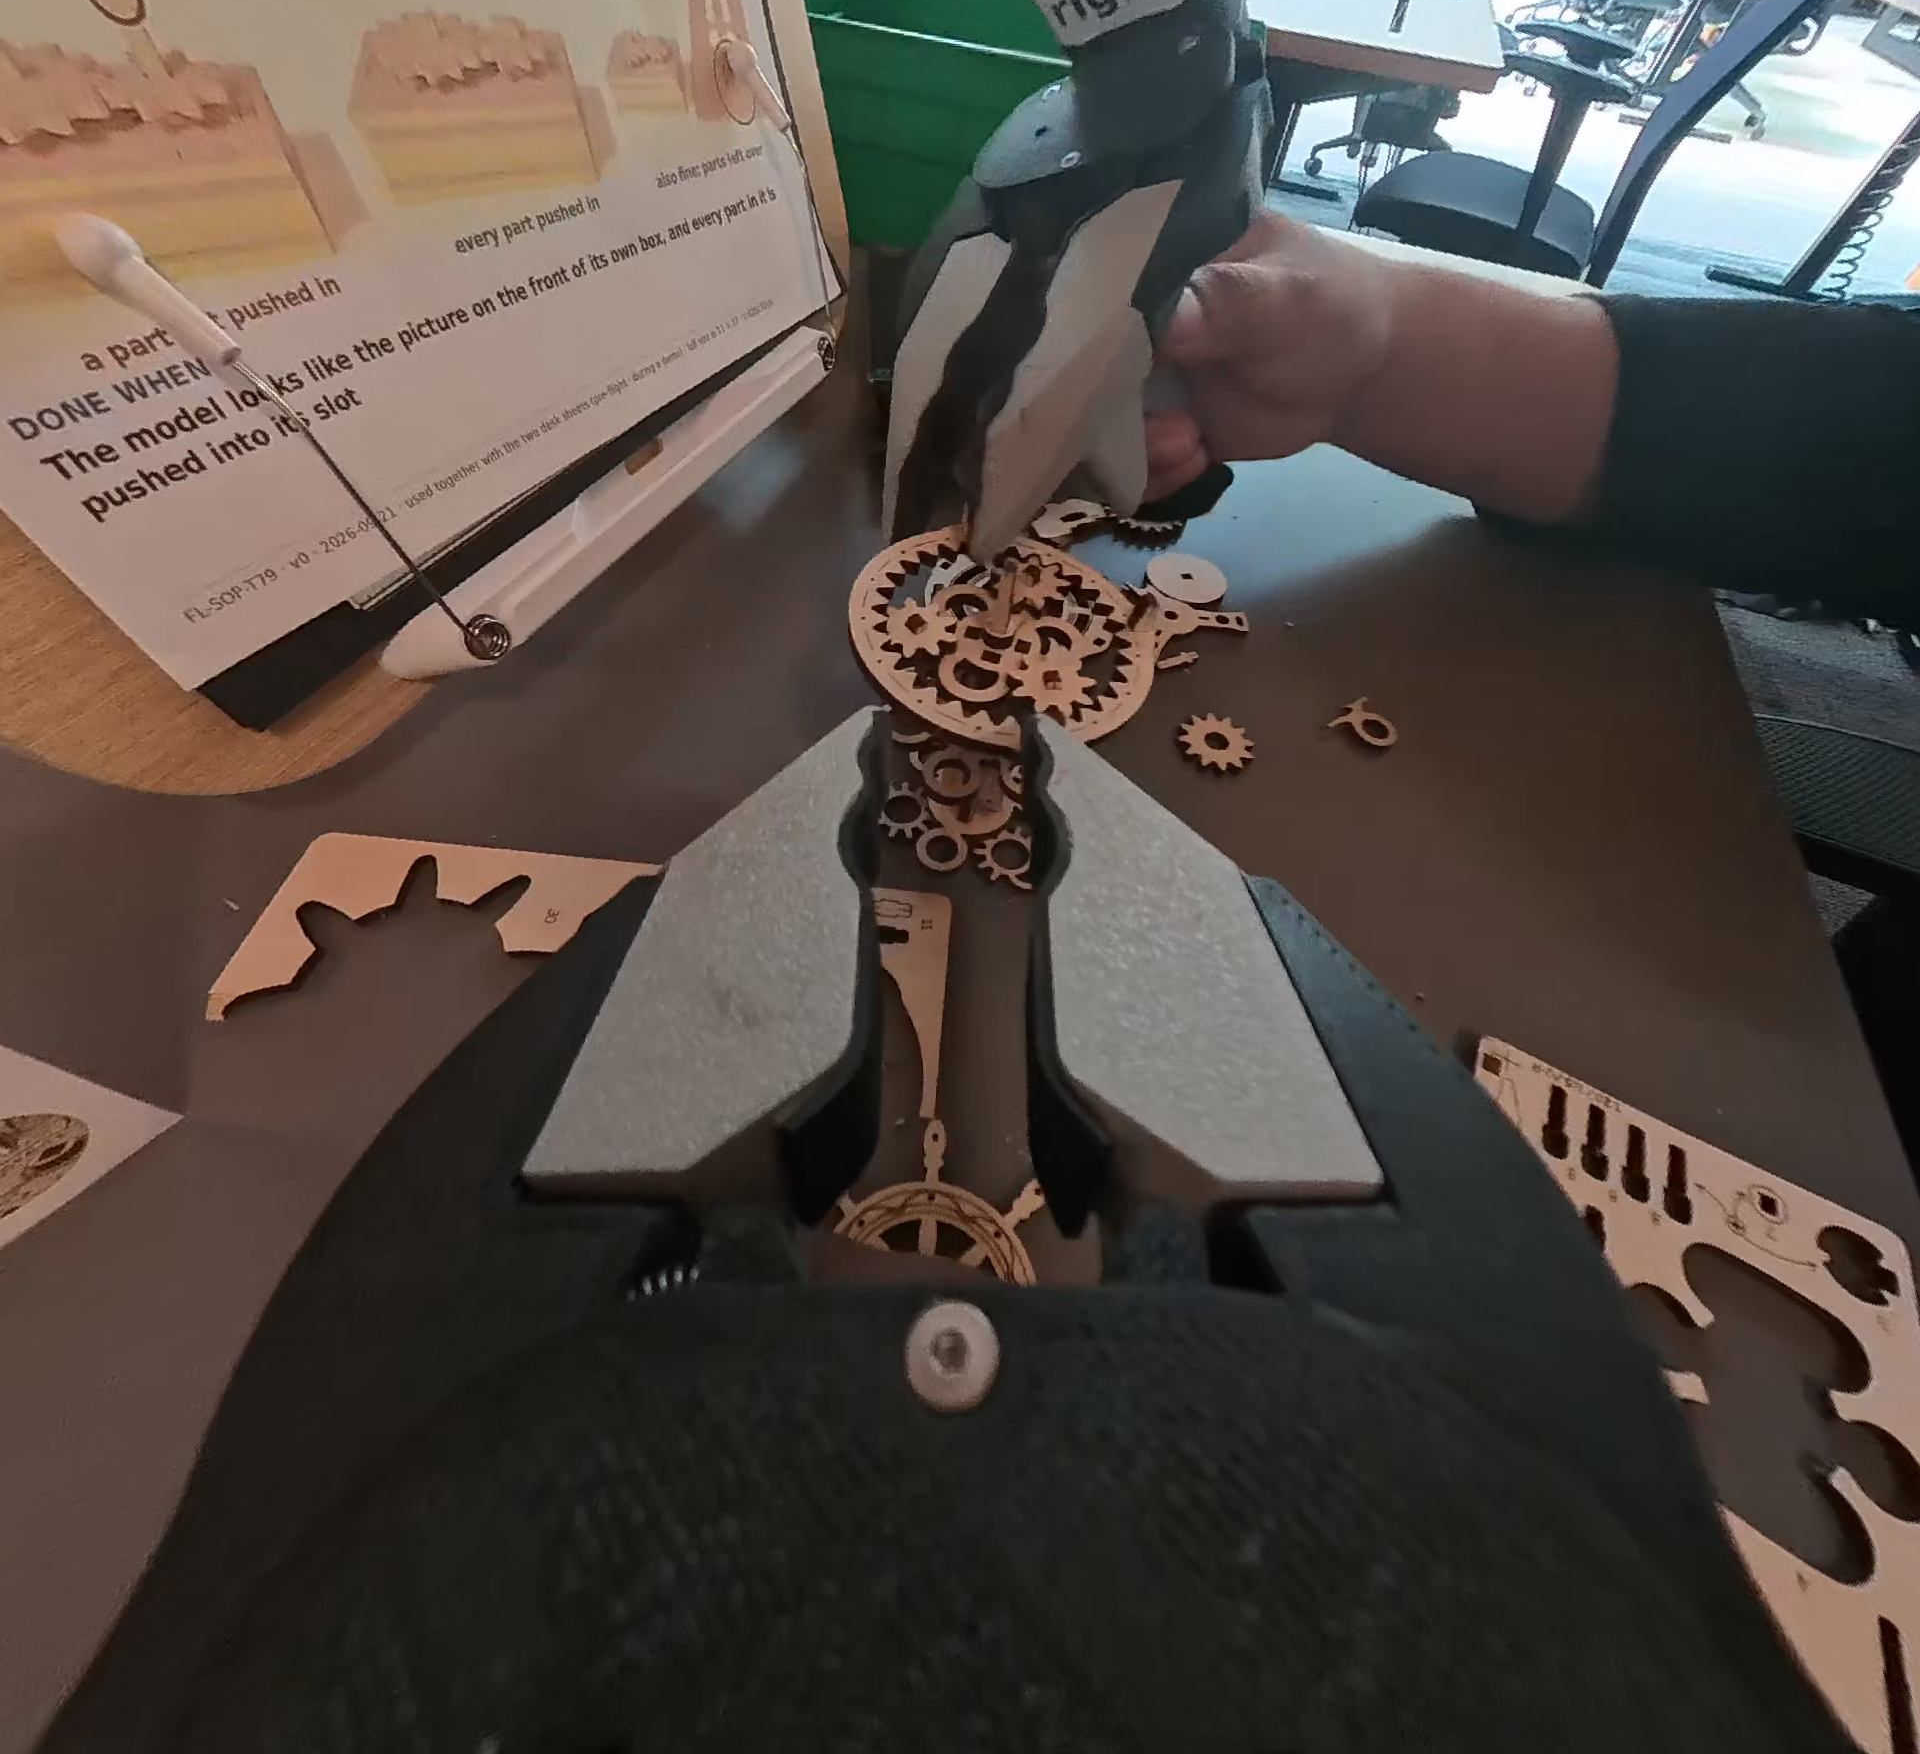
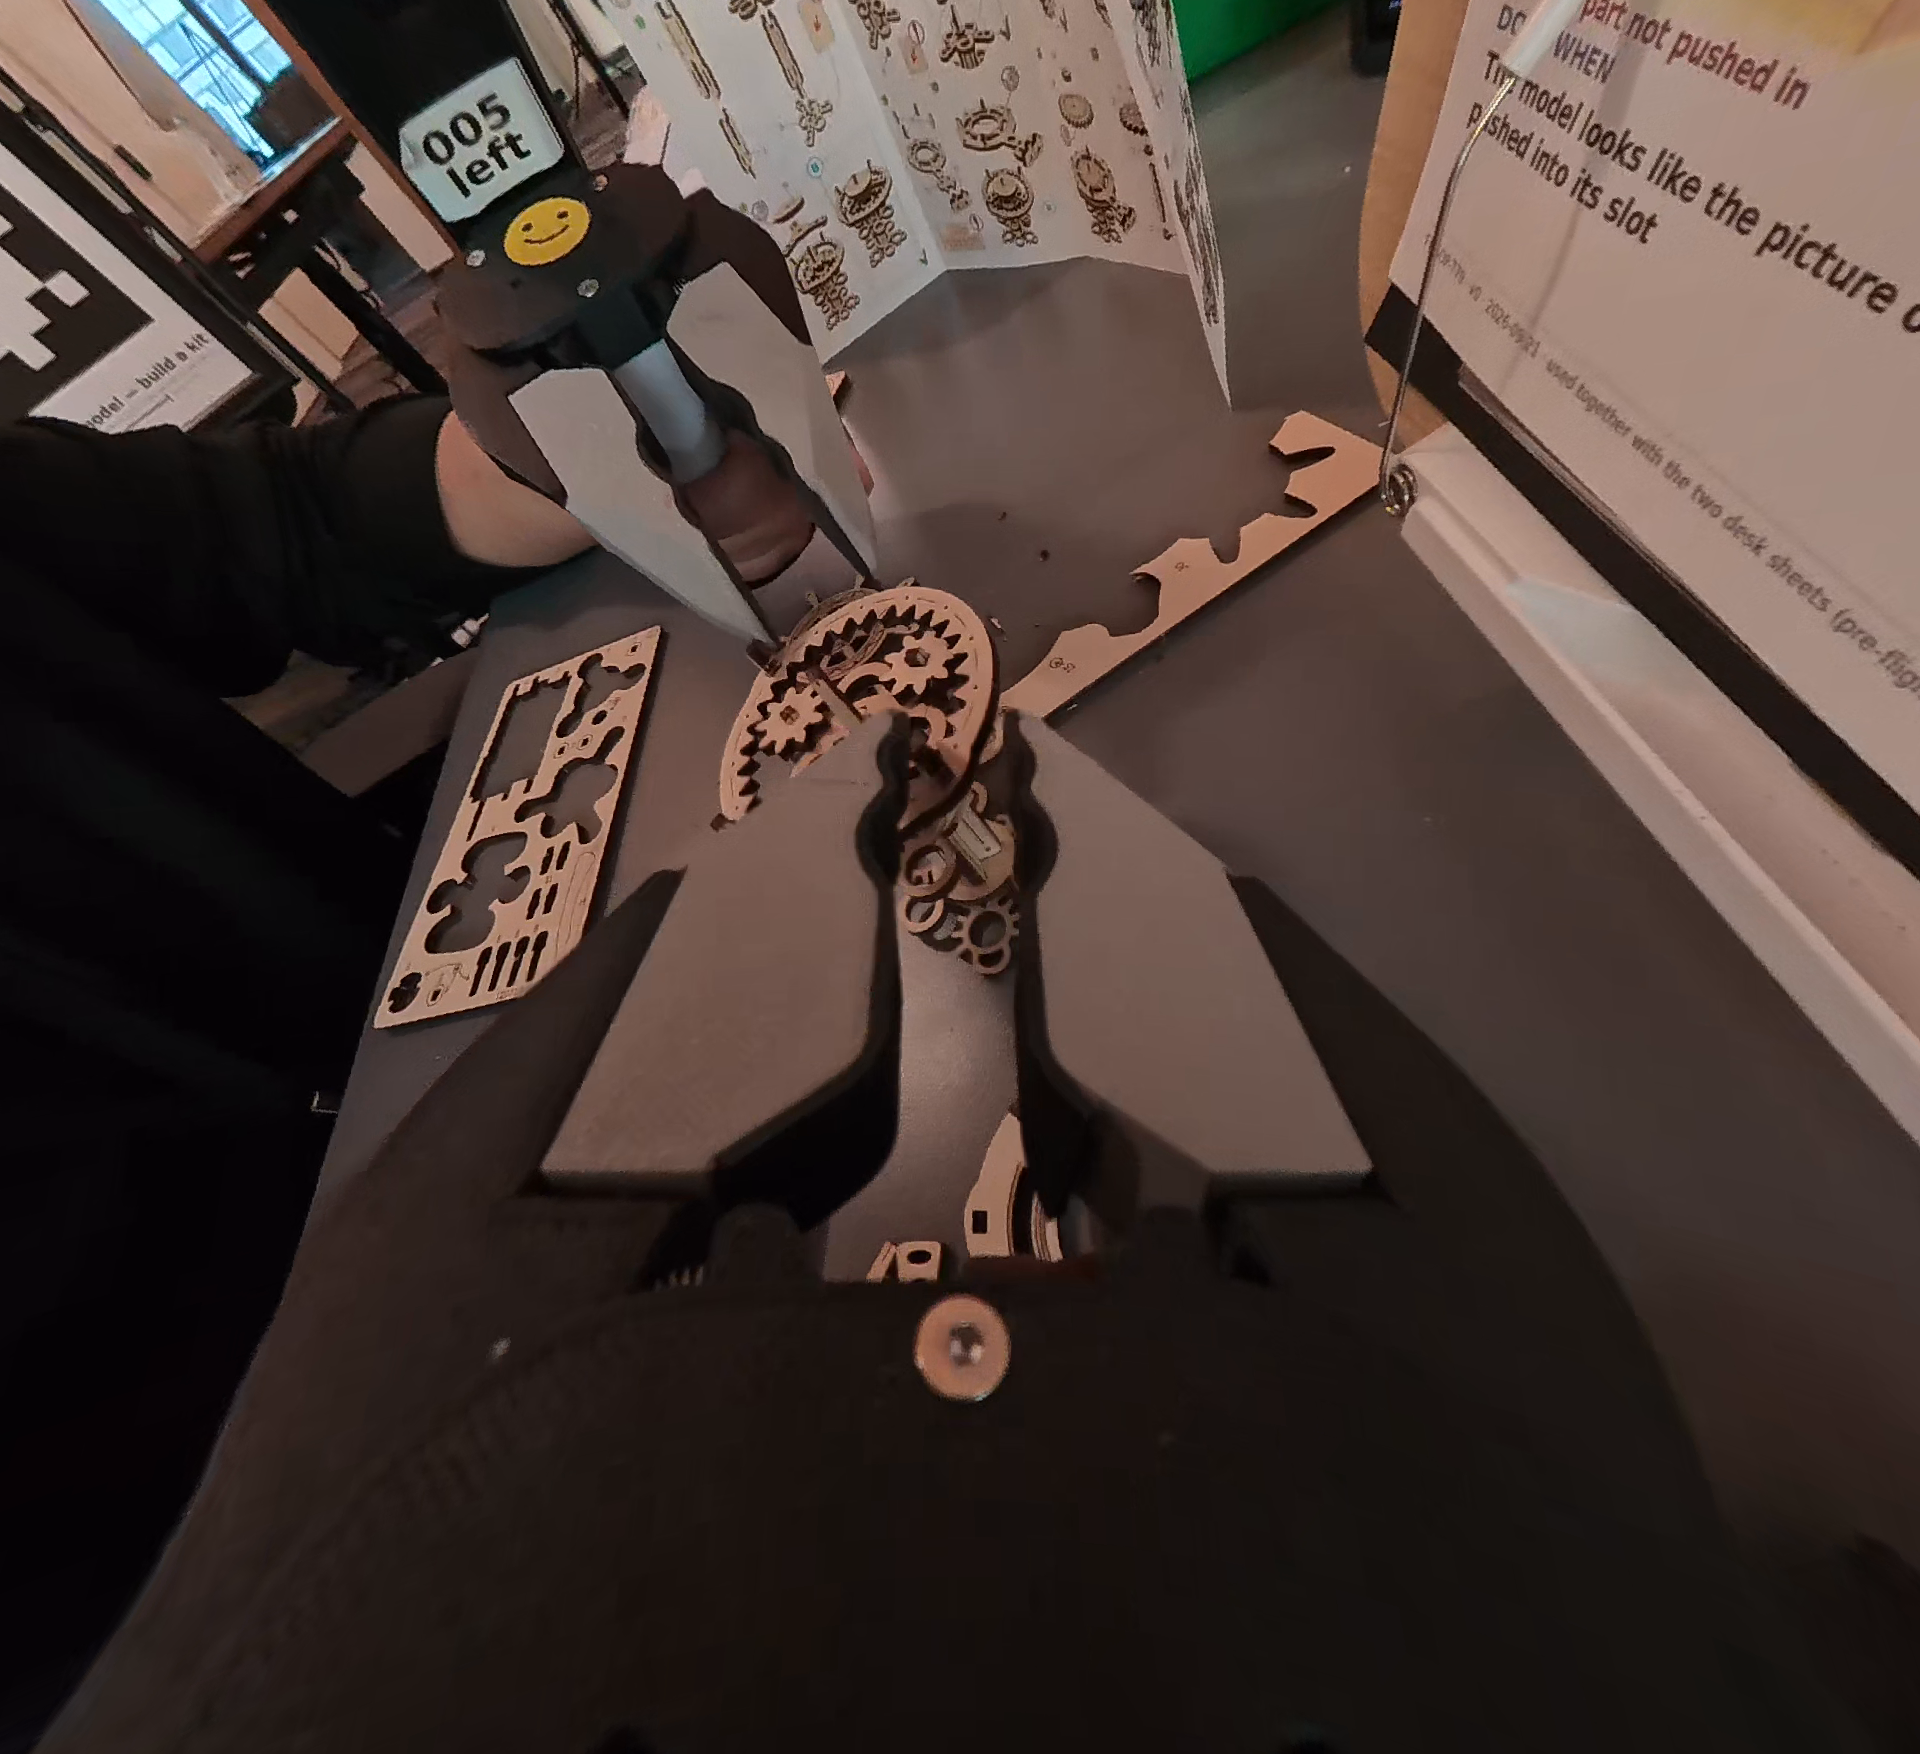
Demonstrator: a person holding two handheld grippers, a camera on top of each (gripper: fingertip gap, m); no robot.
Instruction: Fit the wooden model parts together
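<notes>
One round wooden model, a toothed ring packed with small gears, is held above the dark desk. The left gripper has its fingers narrowed on the model's lower gear cluster. The right gripper has its fingers narrowed at the model's upper edge; whether they pinch it I cannot tell. Two loose pieces, a cog and a looped bit, lie beside it. Two flat punched-out sheets rest on the desk.

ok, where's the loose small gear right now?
Left wrist view, right of centre: the small gear lies flat on the table, just right of the round gear assembly.
</notes>
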